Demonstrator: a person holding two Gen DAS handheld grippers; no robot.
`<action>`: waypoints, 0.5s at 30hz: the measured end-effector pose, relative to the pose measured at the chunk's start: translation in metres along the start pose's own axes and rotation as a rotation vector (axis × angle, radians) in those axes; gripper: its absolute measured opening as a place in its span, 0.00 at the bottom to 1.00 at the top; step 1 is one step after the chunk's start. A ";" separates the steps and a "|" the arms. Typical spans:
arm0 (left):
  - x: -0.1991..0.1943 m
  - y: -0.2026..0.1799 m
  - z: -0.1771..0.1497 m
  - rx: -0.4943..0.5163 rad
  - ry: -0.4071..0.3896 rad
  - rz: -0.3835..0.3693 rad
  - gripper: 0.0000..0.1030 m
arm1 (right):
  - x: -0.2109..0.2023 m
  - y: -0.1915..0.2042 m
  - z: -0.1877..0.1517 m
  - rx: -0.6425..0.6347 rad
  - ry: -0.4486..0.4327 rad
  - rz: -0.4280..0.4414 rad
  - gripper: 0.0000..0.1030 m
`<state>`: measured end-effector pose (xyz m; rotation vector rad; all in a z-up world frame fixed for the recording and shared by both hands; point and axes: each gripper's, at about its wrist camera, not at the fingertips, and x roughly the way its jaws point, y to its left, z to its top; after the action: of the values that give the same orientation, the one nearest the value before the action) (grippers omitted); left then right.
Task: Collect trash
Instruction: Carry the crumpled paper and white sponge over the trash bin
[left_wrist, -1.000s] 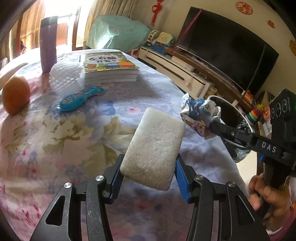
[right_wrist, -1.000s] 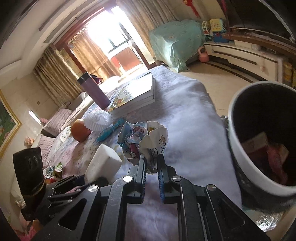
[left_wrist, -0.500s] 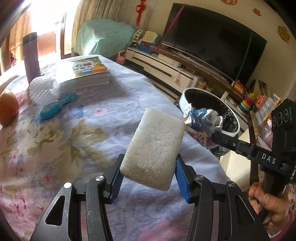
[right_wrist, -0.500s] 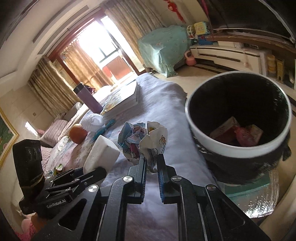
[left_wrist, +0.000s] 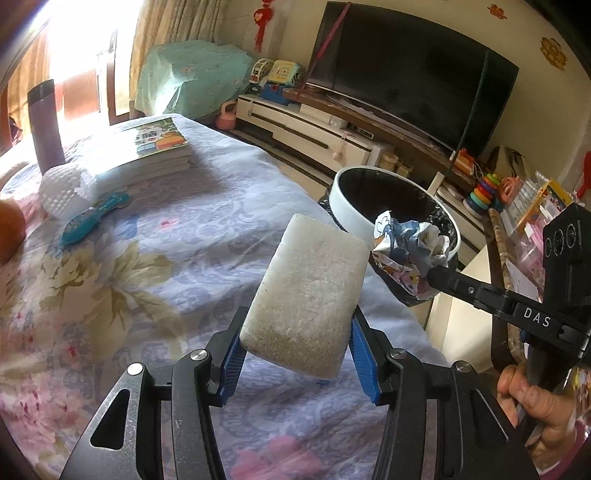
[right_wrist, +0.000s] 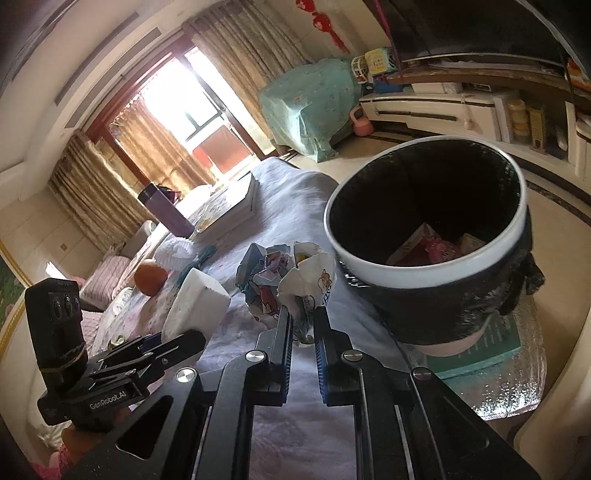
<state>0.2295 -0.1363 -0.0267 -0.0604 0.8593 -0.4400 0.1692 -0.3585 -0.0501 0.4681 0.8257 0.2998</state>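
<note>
Left wrist view: the left gripper (left_wrist: 295, 354) clamps a white rectangular foam block (left_wrist: 308, 299) by its two long sides, lifted above the flowered tablecloth (left_wrist: 129, 266). The block looks light and a little soft, so I judge this side grip good enough. To the right, the right gripper (left_wrist: 430, 275) pinches a crumpled printed paper wad (left_wrist: 408, 251) in front of the white-rimmed black trash bin (left_wrist: 373, 192). Far back lie a stack of picture books (left_wrist: 147, 155), a turquoise hairbrush (left_wrist: 94, 218) and an orange (left_wrist: 9, 232); these are well apart and block nothing.

Right wrist view: the right gripper's jaws are closed tight on the lower edge of the paper wad (right_wrist: 284, 280). Paper is light and crushable, so it may slip out if shaken. The bin (right_wrist: 428, 236) stands just beside, already holding some wrappers, and its mouth is free.
</note>
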 end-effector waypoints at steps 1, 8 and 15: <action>0.000 -0.002 0.000 0.003 0.001 -0.001 0.49 | -0.002 0.000 -0.001 0.001 -0.002 -0.002 0.11; 0.003 -0.019 0.006 0.031 0.002 -0.011 0.49 | -0.016 -0.015 0.002 0.013 -0.027 -0.026 0.11; 0.008 -0.031 0.014 0.054 -0.001 -0.020 0.49 | -0.030 -0.031 0.007 0.029 -0.062 -0.056 0.11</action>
<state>0.2336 -0.1694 -0.0161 -0.0200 0.8460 -0.4819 0.1576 -0.4001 -0.0429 0.4787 0.7818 0.2211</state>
